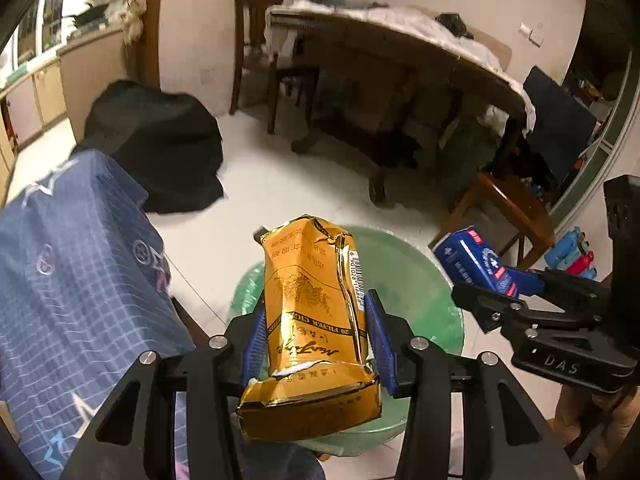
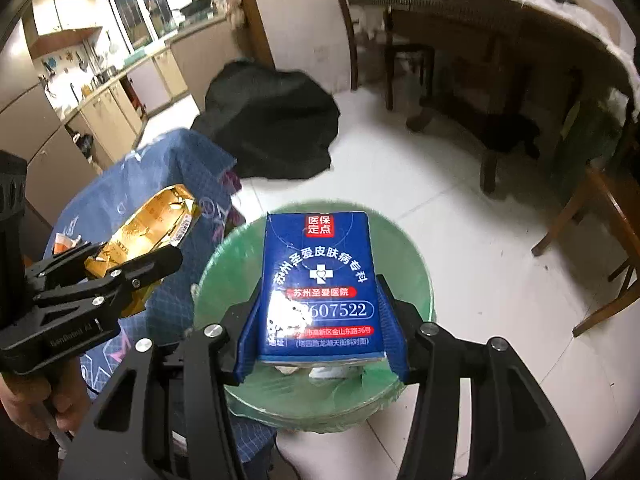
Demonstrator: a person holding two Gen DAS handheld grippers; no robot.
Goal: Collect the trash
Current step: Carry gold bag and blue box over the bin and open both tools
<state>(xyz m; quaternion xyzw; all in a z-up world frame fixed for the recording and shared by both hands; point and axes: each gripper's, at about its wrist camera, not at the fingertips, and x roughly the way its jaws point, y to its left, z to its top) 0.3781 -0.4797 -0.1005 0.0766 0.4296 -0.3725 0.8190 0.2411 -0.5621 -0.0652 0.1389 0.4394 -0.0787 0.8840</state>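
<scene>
My left gripper (image 1: 316,320) is shut on a crumpled gold cigarette pack (image 1: 312,320) and holds it over the near left rim of a trash bin lined with a green bag (image 1: 416,280). My right gripper (image 2: 320,312) is shut on a blue tissue pack (image 2: 320,280) with white and red print, held directly above the same bin (image 2: 408,248). The right gripper with the blue pack (image 1: 476,264) shows at the right of the left wrist view. The left gripper with the gold pack (image 2: 148,224) shows at the left of the right wrist view.
A surface under a blue patterned cloth (image 1: 72,280) stands left of the bin. A black bag (image 1: 160,148) lies on the white tiled floor behind. A large wooden table (image 1: 400,72) and chairs (image 1: 504,208) stand at the back and right.
</scene>
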